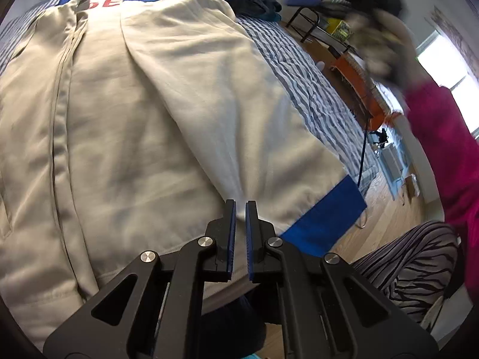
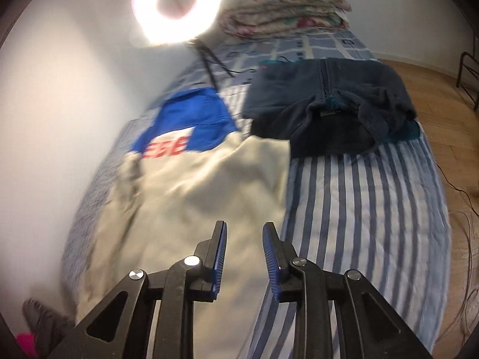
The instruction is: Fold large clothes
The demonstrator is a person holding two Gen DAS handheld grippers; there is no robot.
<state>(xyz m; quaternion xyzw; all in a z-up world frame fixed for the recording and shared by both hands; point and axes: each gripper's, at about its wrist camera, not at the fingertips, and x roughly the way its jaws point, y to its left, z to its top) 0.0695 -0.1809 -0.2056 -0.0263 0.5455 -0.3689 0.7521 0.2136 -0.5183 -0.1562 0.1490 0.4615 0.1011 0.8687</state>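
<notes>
A large cream jacket [image 1: 155, 104] with blue shoulders, a blue cuff [image 1: 326, 221] and red letters lies spread on the striped bed sheet [image 1: 314, 95]. My left gripper [image 1: 241, 209] is shut on the jacket's cream fabric near that cuff, and the cloth puckers into the pads. In the right wrist view the same jacket [image 2: 194, 197] lies on the left half of the bed. My right gripper [image 2: 244, 230] hangs open above the jacket's right edge with nothing between its fingers. In the left wrist view that hand is only a blur at the upper right, on a pink sleeve [image 1: 440, 137].
A dark navy fleece [image 2: 326, 104] lies beyond the jacket on the bed sheet [image 2: 359, 209]. A folded floral quilt [image 2: 284, 12] sits at the bed's far end. A lit ring light [image 2: 178, 6] stands by the white wall. Wooden floor [image 2: 443, 104] runs along the bed's right side.
</notes>
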